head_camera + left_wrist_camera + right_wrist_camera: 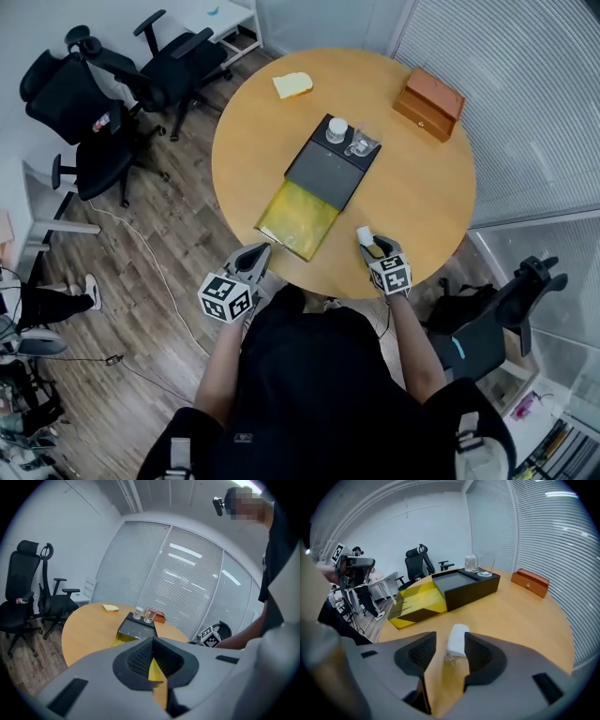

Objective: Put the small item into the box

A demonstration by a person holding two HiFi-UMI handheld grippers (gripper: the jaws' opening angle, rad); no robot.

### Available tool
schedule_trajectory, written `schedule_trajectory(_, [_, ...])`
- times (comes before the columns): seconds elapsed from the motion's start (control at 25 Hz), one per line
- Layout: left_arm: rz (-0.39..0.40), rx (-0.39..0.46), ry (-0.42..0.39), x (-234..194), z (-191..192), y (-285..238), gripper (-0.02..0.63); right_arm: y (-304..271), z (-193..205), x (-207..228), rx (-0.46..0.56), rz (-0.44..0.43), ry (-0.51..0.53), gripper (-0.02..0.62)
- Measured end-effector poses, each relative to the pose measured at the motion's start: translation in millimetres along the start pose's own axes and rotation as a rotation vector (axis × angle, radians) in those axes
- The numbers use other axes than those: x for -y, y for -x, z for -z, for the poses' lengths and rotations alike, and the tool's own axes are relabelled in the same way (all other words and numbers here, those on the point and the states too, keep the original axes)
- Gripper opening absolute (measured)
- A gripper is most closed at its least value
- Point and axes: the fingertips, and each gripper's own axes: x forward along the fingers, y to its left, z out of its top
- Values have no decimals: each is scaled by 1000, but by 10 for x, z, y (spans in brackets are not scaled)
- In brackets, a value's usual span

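- The right gripper (451, 639) points down at the table (525, 620) with its jaws apart. They bracket the small white item (457, 640) without clamping it. The item sits close against the jaw at 3 o'clock, and bare tabletop shows on the 9 o'clock side.
- In the head view the small white item (364, 232) stands at the table's 6 o'clock edge, just ahead of the right gripper (370, 244) and outside the box.
- It looks like a short, rounded white block with a few loose threads at its foot. I judge it light and somewhat soft, likely to squash or roll and unlikely to break.
- The best hold is probably across its two long flanks at mid-height, with gentle pressure so it neither tips nor squirts out.
- From the item, the box (323, 169) lies toward 10 o'clock. Its yellow tray (295, 220) is slid out toward the person and open on top, which makes it the likely drop spot.
- Two glasses (361, 143) stand on the box's far black end, clear of the tray.
- The left gripper (258, 251) hangs at the table's 7 o'clock edge beside the tray. Its jaws are closed and hold nothing.
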Motion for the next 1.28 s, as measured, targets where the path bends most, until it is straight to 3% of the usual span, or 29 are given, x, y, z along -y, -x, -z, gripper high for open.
schedule_trajectory(0.16, [35,-17,-19,-54,-42,-109,6,-129,123,67,-44,33,-13,190])
schedule_trajectory(0.84, [92,-82,-32,-477,-21,-118,6,-418,276,208,-116,155,-128,167])
schedule_trajectory(1.04, [131,-85,-44,-462,-61,-214,6,-387,169,204,-66,176,-132,164])
schedule_trajectory(1.28, [164,-92,-47,-488,-107,-282,6,-198,-291,54,37,183,-126,164])
